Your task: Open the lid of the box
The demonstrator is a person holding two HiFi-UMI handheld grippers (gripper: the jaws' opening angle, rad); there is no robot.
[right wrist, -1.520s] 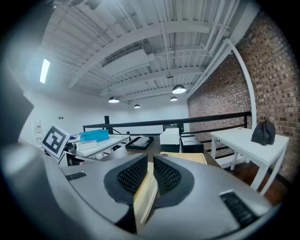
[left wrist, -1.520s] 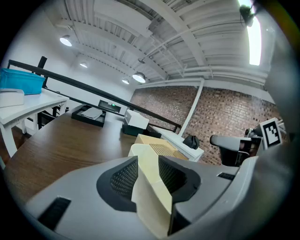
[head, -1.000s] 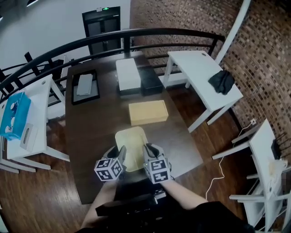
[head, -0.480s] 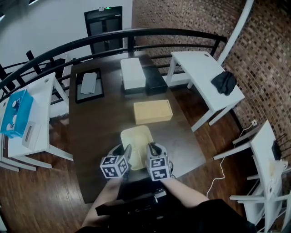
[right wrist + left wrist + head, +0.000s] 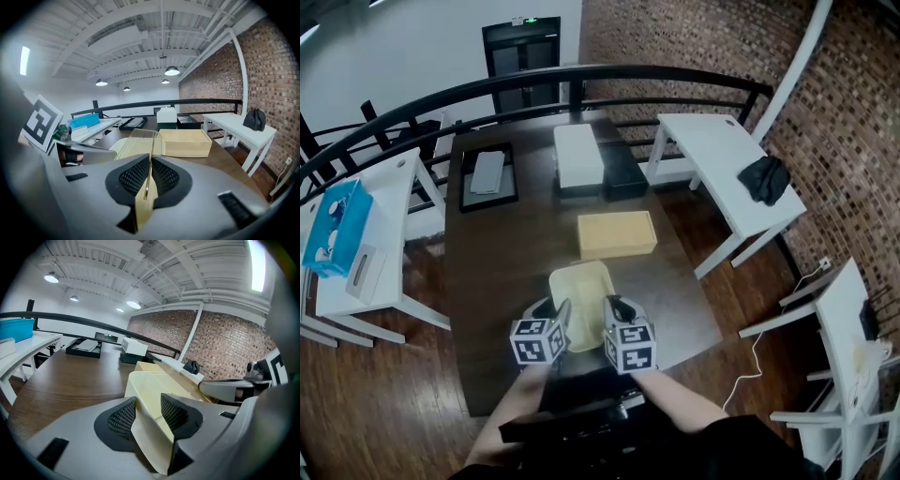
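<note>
Barely any shift over last second: lid [image 5: 579, 291] stays clear of open box [image 5: 617, 234]. Left tool [image 5: 147, 416] and right tool [image 5: 149, 176] still clamp lid's near edge. Opening looks done; setting lid on surface [image 5: 497, 253] likely next.

Lid [image 5: 578, 292]: pale cream. Box [image 5: 617, 234]: tan. Worktop [image 5: 492, 253]: dark brown wood grain. Left hand-held gripper [image 5: 555, 313], right hand-held gripper [image 5: 614, 309]: grey, black-and-white square markers.

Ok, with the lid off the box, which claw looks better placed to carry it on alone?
Probably the right claw: its jaws pinch the lid squarely by its thin edge. The left claw takes a corner wall at an angle, jaws wider apart. Both seem to hold it, so it's close.
</note>
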